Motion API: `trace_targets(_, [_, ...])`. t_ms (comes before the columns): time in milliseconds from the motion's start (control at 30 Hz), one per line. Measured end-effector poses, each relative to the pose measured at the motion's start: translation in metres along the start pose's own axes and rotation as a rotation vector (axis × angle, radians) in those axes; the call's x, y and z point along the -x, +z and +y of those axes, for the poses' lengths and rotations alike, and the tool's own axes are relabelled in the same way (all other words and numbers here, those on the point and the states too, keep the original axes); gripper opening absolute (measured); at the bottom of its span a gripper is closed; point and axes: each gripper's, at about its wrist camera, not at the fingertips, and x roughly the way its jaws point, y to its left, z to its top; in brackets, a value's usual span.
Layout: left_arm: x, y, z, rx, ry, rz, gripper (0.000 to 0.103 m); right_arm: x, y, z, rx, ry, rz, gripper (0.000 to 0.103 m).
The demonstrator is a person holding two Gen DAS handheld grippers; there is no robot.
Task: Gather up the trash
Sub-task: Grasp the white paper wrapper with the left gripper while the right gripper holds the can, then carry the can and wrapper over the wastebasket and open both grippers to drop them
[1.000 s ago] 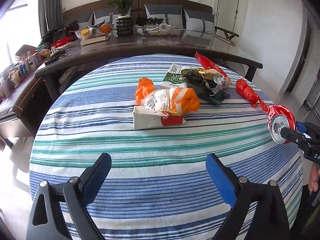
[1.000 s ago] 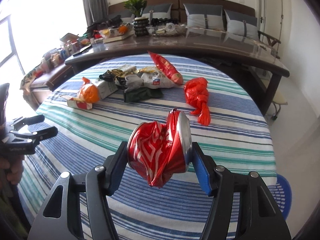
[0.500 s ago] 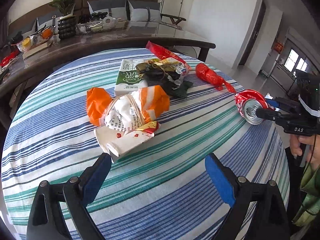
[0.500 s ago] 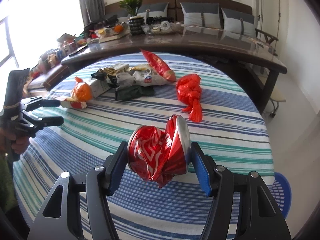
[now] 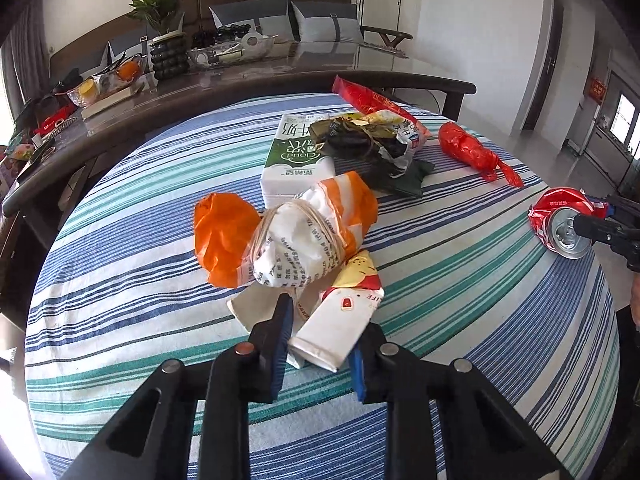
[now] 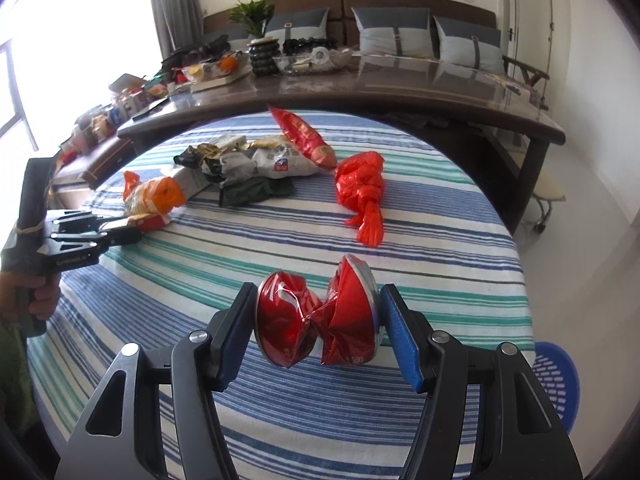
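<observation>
My left gripper is shut on a crushed white and red paper carton lying on the striped tablecloth. Just beyond the carton lies an orange and white bag tied with string, then a green milk carton and dark wrappers. My right gripper is shut on a crushed red can and holds it above the table's near right part. The can also shows in the left wrist view. A knotted red plastic bag and a red snack packet lie on the cloth.
A blue basket stands on the floor beside the table at the right. A long dark table with bowls, a plant and clutter runs behind, with a sofa beyond it. The left gripper shows in the right wrist view at the table's left.
My left gripper moved forward to the paper carton and closed on it. My right gripper still holds the can, now slightly farther from the trash pile.
</observation>
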Motion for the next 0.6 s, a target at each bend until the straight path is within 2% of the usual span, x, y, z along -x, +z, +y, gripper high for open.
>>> trace_targets(67, [0.003, -0.001, -0.001, 0.005, -0.007, 0.003, 0.020, -0.001, 0.000, 0.000, -0.001, 0.001, 0.010, 0.064])
trace_targets(133, [0.010, -0.001, -0.004, 0.023, -0.035, -0.002, 0.010, -0.002, 0.000, -0.002, 0.000, -0.006, 0.027, 0.064])
trace_targets(367, [0.046, 0.001, -0.007, 0.136, -0.151, -0.041, 0.010, -0.002, -0.003, -0.008, 0.020, -0.021, 0.092, 0.064])
trace_targets(500, [0.048, -0.004, -0.006, 0.242, -0.176, -0.022, 0.010, -0.002, -0.009, -0.012, 0.029, -0.030, 0.133, 0.064])
trace_targets(600, [0.044, -0.011, -0.024, 0.228, -0.164, -0.001, 0.010, -0.002, -0.014, -0.019, 0.019, -0.038, 0.167, 0.064])
